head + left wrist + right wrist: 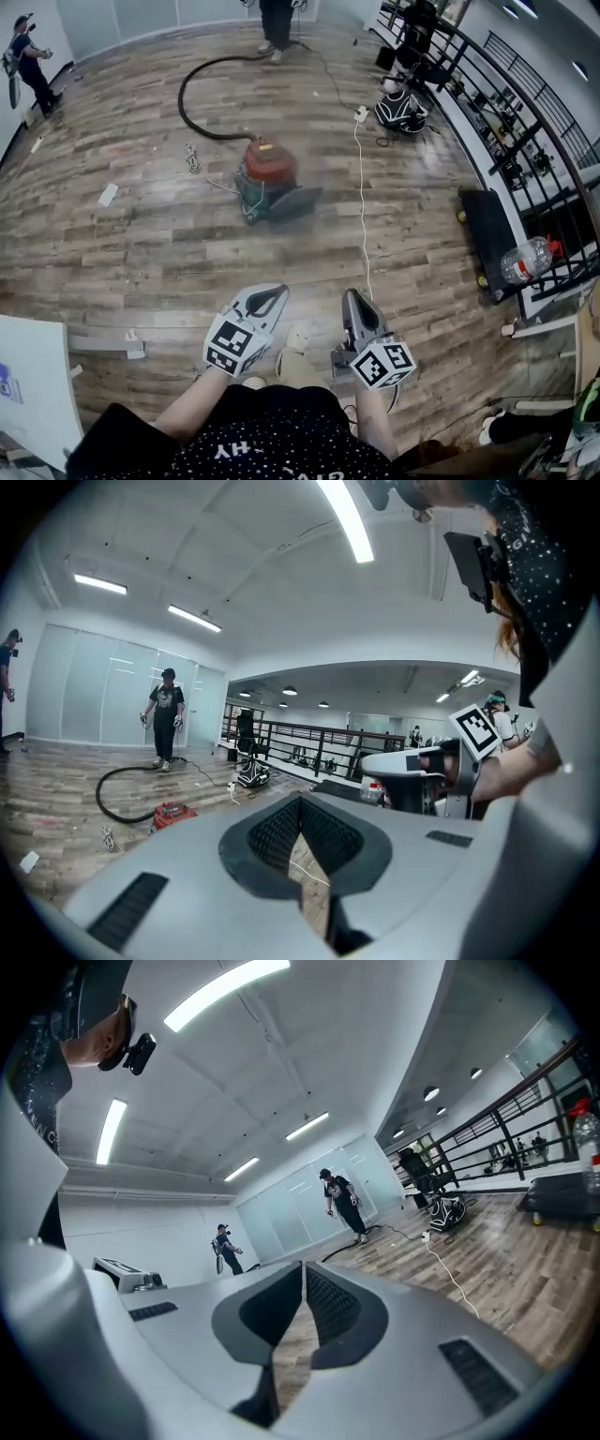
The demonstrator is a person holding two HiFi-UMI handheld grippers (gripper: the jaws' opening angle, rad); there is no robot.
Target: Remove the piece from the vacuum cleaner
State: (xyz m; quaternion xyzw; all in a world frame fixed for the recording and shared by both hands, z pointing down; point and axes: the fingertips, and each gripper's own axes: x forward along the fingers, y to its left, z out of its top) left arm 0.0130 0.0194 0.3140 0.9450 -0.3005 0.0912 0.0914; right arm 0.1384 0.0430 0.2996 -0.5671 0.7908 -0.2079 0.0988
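Observation:
The red vacuum cleaner (pixel 270 163) stands on the wooden floor well ahead of me, on a grey-green base (pixel 284 202). Its black hose (pixel 192 111) curves away toward a person standing at the far end (pixel 277 26). In the left gripper view the vacuum cleaner (pixel 172 813) is small and low at the left. My left gripper (pixel 273 293) and right gripper (pixel 350 300) are held close to my body, side by side, both shut with nothing in them. Neither is near the vacuum. The left gripper (pixel 300 800) and the right gripper (pixel 304 1267) show their jaws pressed together.
A white power cord (pixel 362 197) runs along the floor from the far right toward me. A black bag (pixel 401 111) lies by the railing (pixel 511 141) at right, with a black case (pixel 489 230) and a plastic bottle (pixel 527 260). Another person (pixel 32 64) stands far left. A white board (pixel 33 386) lies near left.

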